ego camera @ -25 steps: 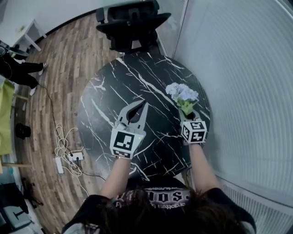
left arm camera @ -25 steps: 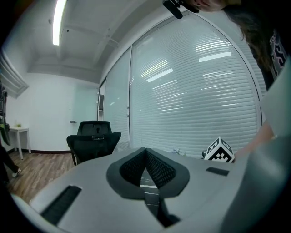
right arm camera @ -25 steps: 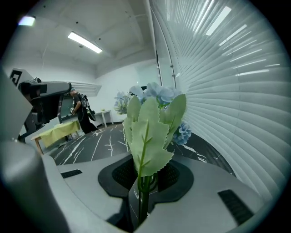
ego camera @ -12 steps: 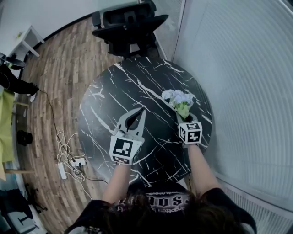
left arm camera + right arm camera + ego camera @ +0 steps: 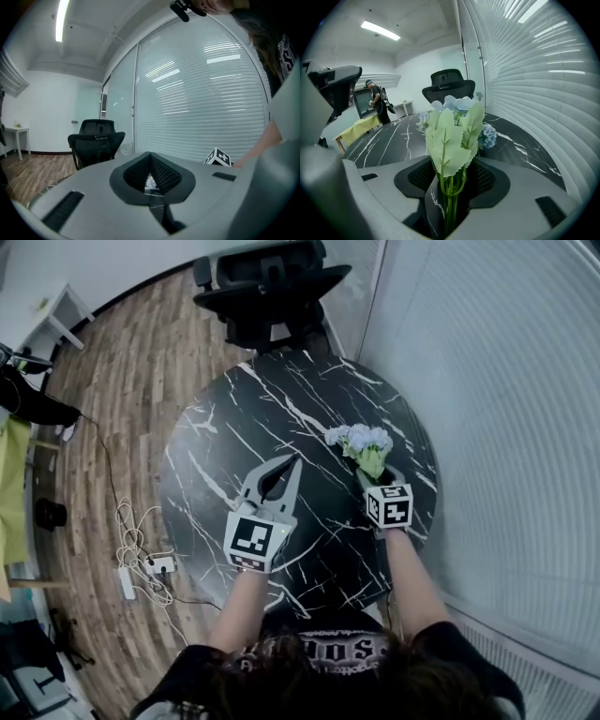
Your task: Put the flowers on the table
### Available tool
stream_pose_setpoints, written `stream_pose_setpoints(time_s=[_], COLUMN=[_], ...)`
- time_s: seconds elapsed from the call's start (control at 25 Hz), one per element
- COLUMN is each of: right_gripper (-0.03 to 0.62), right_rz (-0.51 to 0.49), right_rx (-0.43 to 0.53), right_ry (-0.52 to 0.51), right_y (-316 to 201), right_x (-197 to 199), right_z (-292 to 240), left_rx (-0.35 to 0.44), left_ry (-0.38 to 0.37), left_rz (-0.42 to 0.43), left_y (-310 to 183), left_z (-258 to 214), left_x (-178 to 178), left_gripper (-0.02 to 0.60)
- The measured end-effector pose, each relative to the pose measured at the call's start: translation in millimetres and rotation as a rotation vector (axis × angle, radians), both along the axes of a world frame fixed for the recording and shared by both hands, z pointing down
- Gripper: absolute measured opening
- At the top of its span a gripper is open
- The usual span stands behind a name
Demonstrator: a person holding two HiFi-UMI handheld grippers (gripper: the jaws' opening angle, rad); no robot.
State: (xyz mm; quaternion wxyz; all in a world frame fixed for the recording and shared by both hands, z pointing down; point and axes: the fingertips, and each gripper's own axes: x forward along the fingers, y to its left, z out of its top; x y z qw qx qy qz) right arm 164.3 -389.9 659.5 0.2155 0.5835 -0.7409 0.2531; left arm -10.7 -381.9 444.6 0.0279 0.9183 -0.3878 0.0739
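A bunch of pale blue flowers (image 5: 361, 442) with green leaves (image 5: 450, 140) sits at the right side of the round black marble table (image 5: 244, 427). Its stems run back between the jaws of my right gripper (image 5: 377, 476). Those jaws have just been opening and now stand apart, open, with the thin stems (image 5: 449, 197) loose in the gap. Whether the blossoms (image 5: 457, 105) touch the tabletop I cannot tell. My left gripper (image 5: 292, 461) hovers over the table's middle, shut, with nothing between its tips (image 5: 150, 154).
A black office chair (image 5: 267, 287) stands at the table's far edge. A wall of white blinds (image 5: 487, 381) curves along the right. Cables and a power strip (image 5: 136, 554) lie on the wooden floor at left, where a person (image 5: 28, 399) stands.
The right gripper has sunk toward the table with the flowers, and its jaws have spread apart around the stems. The left gripper has stayed where it was.
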Motion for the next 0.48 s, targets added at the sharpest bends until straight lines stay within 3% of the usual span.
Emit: stream_pose_setpoints(time_s=[0.28, 0.48], right_gripper=[0.277, 0.296], right_rz=[-0.036, -0.027], right_rx=[-0.035, -0.018], right_ry=[0.004, 0.008], right_y=[3.1, 7.0], right_x=[-2.9, 1.3], right_z=[1.4, -6.6], left_rx=[0.007, 0.011], left_ry=[0.002, 0.006], left_rz=[0.005, 0.013], left_y=[1.9, 4.5], left_z=[-2.5, -7.4], left_x=[5.7, 8.9], left_gripper=[-0.002, -0.002])
